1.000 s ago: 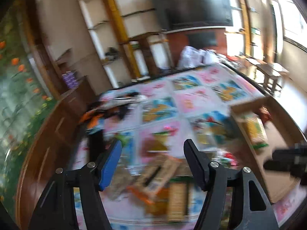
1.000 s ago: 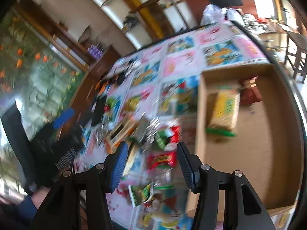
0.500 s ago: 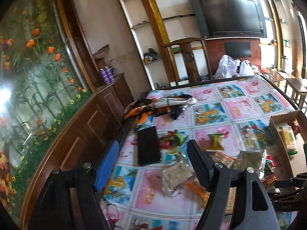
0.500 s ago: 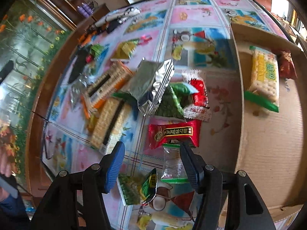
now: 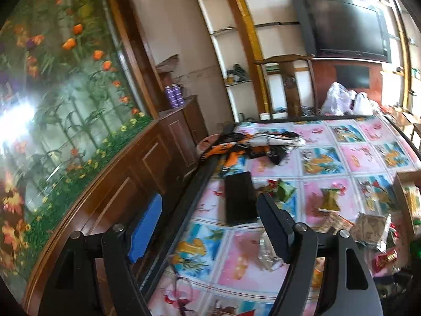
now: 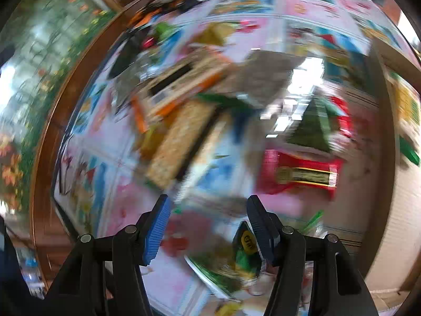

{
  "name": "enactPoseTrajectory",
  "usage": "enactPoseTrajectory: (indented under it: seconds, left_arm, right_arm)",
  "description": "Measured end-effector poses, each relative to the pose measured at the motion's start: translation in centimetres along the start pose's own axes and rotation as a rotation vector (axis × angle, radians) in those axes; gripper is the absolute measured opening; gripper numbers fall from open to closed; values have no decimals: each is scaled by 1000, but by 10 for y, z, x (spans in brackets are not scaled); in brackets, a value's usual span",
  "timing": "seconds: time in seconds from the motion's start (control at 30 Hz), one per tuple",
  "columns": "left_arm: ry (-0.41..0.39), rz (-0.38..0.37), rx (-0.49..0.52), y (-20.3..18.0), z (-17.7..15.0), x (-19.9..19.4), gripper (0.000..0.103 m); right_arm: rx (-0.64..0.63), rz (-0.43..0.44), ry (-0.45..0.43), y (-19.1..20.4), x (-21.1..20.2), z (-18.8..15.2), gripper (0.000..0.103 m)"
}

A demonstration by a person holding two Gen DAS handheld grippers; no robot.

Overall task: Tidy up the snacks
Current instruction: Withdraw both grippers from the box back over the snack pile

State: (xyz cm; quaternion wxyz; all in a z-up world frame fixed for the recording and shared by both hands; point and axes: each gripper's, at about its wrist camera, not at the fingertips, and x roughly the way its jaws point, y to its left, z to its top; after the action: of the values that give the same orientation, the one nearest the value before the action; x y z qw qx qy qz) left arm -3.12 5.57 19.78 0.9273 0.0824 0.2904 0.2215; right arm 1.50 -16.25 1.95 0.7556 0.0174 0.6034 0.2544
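Observation:
Several snack packets lie in a pile on a table with a colourful cartoon cloth [image 5: 342, 158]. In the blurred right wrist view I see a red packet [image 6: 302, 173], a tan cracker pack [image 6: 181, 134], a green packet [image 6: 313, 126] and a silver bag [image 6: 265, 79]. My right gripper [image 6: 208, 226] is open and empty, low over the cloth, with a green packet [image 6: 244, 258] by its right finger. My left gripper [image 5: 208, 226] is open and empty over the table's left edge. Snacks [image 5: 368, 226] lie to its right.
A cardboard box [image 6: 400, 210] with a yellow cracker pack [image 6: 407, 102] stands at the right. A black phone [image 5: 240, 197] and an orange-black cloth [image 5: 250, 147] lie on the table. A wooden cabinet [image 5: 163, 158] and a flower mural stand at the left.
My left gripper has swung left and back, away from the snack pile toward the table's edge. My right gripper has dropped closer to the packets and is moving fast.

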Motion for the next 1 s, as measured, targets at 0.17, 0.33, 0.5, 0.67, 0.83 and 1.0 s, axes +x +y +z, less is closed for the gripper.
enactPoseTrajectory:
  seconds: [0.17, 0.33, 0.5, 0.67, 0.83, 1.0]
  left_arm:
    - [5, 66, -55, 31, -1, 2, 74]
    - [22, 114, -90, 55, -6, 6, 75]
    - [24, 166, -103, 71, -11, 8, 75]
    - [40, 187, -118, 84, -16, 10, 76]
    - [55, 192, -126, 90, -20, 13, 78]
    - [67, 177, -123, 87, -21, 16, 78]
  right_arm:
    - [-68, 49, 33, 24, 8, -3, 65]
    - [-129, 79, 24, 42, 6, -2, 65]
    - [-173, 106, 41, 57, 10, -3, 65]
    - [-228, 120, 50, 74, 14, -3, 65]
    - [-248, 127, 55, 82, 16, -4, 65]
    - [-242, 128, 47, 80, 13, -5, 65]
